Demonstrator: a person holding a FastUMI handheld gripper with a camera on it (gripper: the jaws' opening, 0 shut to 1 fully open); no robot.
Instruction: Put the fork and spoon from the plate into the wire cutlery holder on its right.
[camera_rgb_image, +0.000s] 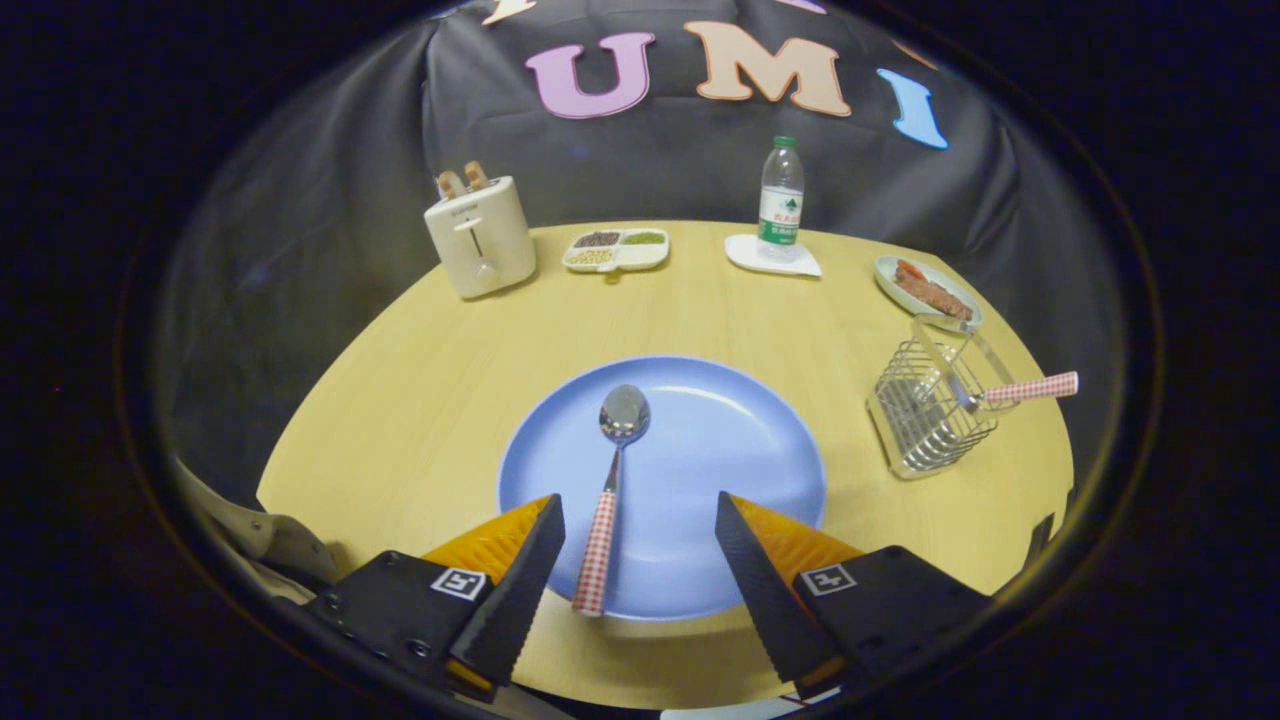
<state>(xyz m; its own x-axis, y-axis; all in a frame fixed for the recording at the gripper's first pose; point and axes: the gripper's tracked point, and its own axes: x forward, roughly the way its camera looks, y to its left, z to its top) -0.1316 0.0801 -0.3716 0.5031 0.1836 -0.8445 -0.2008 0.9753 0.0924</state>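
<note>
A blue plate (740, 450) lies on the round wooden table just ahead of my fingers. On it rests a spoon (612, 470) with a red-checked handle, bowl pointing away, its handle running back between my fingertips, closer to the left one. My gripper (640, 515) stands open above the plate's near part, touching nothing. To the plate's right stands the wire cutlery holder (925, 420). A fork (1005, 390) with a matching checked handle leans in it, handle sticking out to the right.
At the table's far side stand a cream toaster (480, 240), a divided snack tray (615, 250), a water bottle (780, 200) on a white coaster, and a small dish of food (928, 290) just behind the holder. Bare tabletop surrounds the plate.
</note>
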